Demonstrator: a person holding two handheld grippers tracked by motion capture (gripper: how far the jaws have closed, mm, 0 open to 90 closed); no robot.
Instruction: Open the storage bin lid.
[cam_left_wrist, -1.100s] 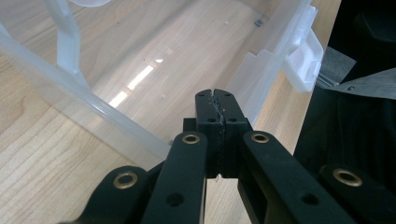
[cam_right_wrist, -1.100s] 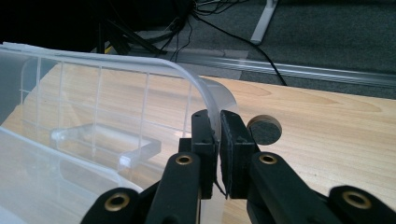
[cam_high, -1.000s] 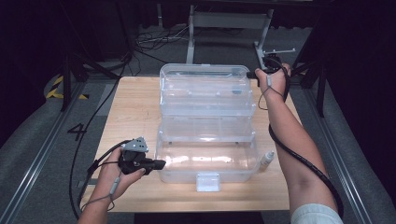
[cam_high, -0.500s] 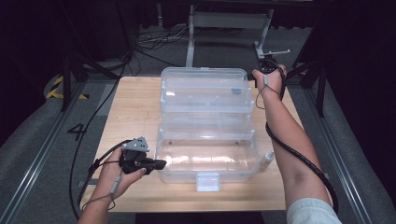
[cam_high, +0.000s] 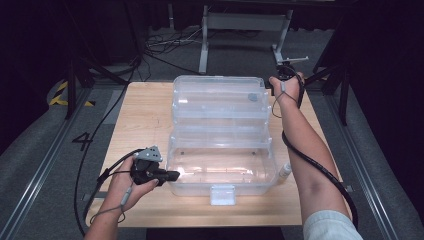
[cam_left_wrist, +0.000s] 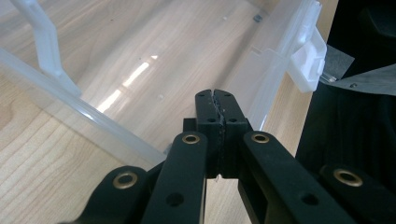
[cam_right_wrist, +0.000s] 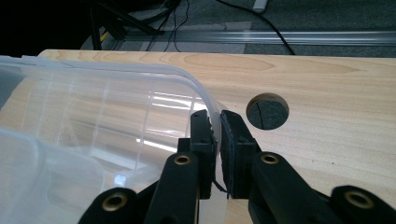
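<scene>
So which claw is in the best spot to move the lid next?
The right claw, probably: its jaws already pinch the clear lid's rim at the far corner. The left claw is shut on nothing, beside the box.

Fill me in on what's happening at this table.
A person works a clear plastic box lying open on the wooden table. The right gripper pinches the rim of the box's opened lid at its far right corner. The left gripper, jaws shut with nothing between them, rests against the near left wall of the box. A small white bottle stands on the table beside the box's right end.
</scene>
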